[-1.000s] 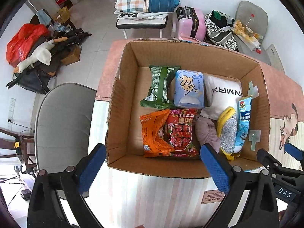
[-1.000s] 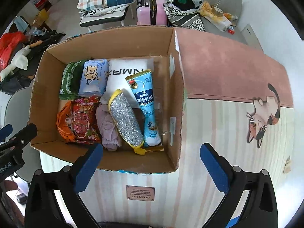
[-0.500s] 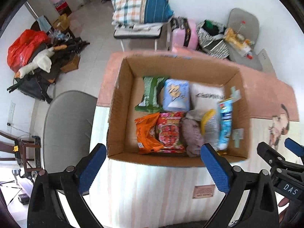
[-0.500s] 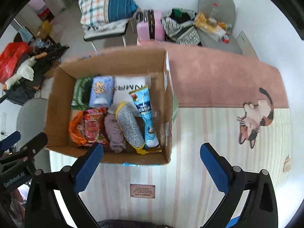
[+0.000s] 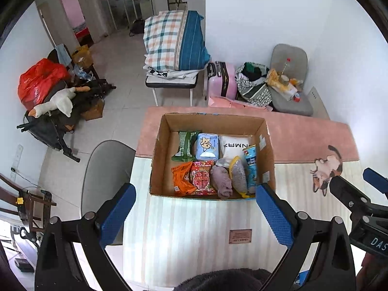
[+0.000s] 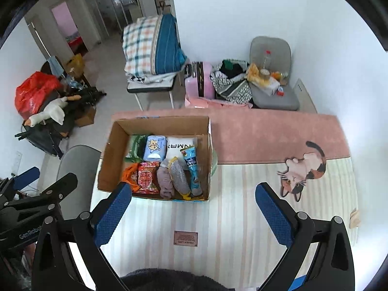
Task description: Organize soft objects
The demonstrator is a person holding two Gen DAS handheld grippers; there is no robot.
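An open cardboard box (image 5: 165,131) (image 6: 109,160) stands on the table, packed with soft things: a green packet (image 5: 185,145), a blue tissue pack (image 5: 207,145), a white pouch (image 5: 235,146), an orange bag (image 5: 180,180), a red snack bag (image 5: 201,177), a mauve cloth (image 5: 222,183), a silver-yellow sponge (image 5: 237,177) and a blue tube (image 5: 252,167). My left gripper (image 5: 194,214) hangs open high above the box's near edge, holding nothing. My right gripper (image 6: 194,214) is open too, above the striped mat to the right of the box.
A striped and pink table mat (image 6: 242,213) with a cat picture (image 6: 303,169) covers the table. A grey chair (image 5: 104,174) stands at the table's left. Beyond the table are a pink suitcase (image 5: 222,81), a chair with folded bedding (image 5: 174,46) and another loaded chair (image 5: 288,82).
Both grippers have pulled up and back from the box, so it looks smaller and more of the room shows. Both stay open and the box contents have not moved.
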